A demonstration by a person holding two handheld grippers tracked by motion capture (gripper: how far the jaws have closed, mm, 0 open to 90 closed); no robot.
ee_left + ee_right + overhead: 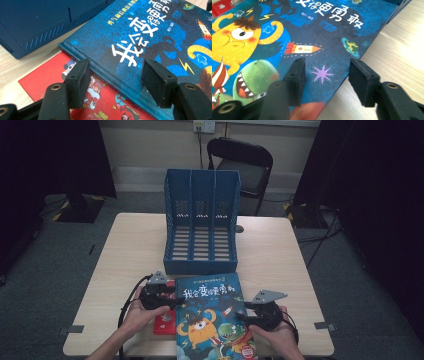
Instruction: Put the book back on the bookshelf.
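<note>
Left tool point(172, 301) gaped open, straddling spine edge of blue book point(214, 317), lower centre, flat on table point(280, 255). Right tool point(241, 311) likewise open at opposite edge. Nothing gripped; file rack point(201, 222) above stood empty; shelving likely undone.

Both forearms come in low toward the book point(212, 312), one on each side of it. The left gripper point(172, 301) sits at the book's left edge, jaws apart and straddling the spine. The right gripper point(241, 312) is at the book's right edge, jaws spread across that edge, apparently just above the cover. Each hand cups its gripper from behind.
</note>
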